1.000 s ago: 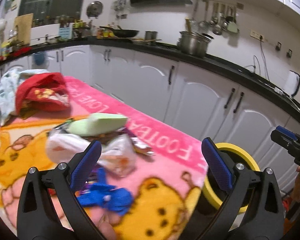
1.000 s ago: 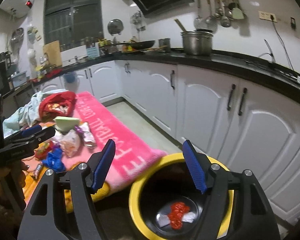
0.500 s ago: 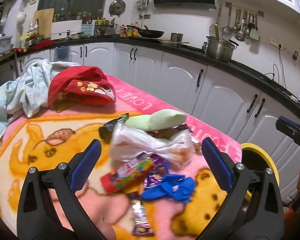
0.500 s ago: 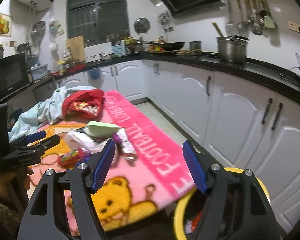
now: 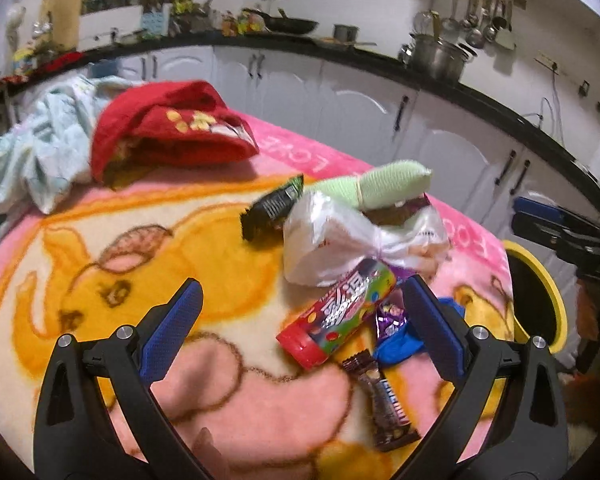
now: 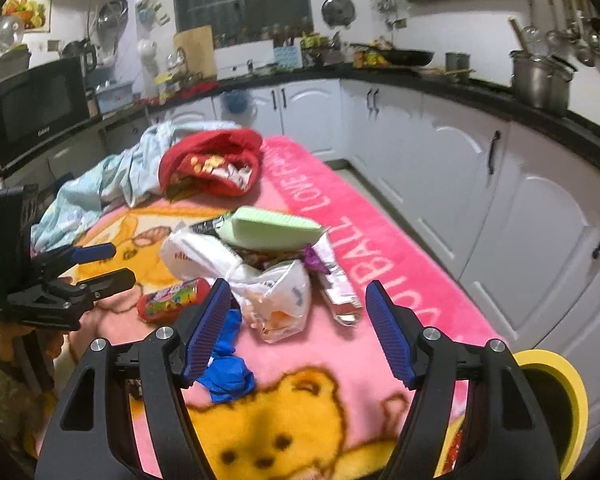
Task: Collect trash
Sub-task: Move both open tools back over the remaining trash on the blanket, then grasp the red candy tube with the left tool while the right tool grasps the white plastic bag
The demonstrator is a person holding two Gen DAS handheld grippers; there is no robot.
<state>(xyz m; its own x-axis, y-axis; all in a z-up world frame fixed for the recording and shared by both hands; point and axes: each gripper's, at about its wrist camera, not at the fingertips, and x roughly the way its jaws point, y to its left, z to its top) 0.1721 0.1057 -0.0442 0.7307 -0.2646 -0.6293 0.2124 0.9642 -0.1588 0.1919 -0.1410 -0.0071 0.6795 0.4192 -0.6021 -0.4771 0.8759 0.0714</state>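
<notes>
Left gripper [image 5: 302, 322] jaws spread wide, nothing between them, hovering above the pink-and-yellow blanket [image 5: 148, 240]. Red candy tube [image 5: 338, 318] lies just ahead and right of centre between the fingers; purple wrapper [image 5: 392, 314] and blue glove [image 5: 400, 346] sit against the right finger's inner side, brown chocolate bar wrapper [image 5: 386, 404] close below them. Further ahead: knotted white plastic bag [image 5: 340, 240], black wrapper [image 5: 274, 208] to its left, green sponge [image 5: 388, 184] behind it. Red cloth [image 5: 168, 128] far ahead-left.

Right gripper [image 6: 298, 330] also wide, empty. White bag [image 6: 276, 292] is directly ahead between its fingers, blue glove [image 6: 226, 364] at the left finger, candy tube [image 6: 174, 298] further left, green sponge [image 6: 272, 228] beyond the bag, silver wrapper [image 6: 340, 288] ahead-right. Yellow-rimmed bin [image 6: 556, 396] sits off the blanket edge just right of the right finger; from the left wrist view the same bin [image 5: 540, 300] is off to the right. Left gripper [image 6: 100, 268] visible at far left of the right wrist view
</notes>
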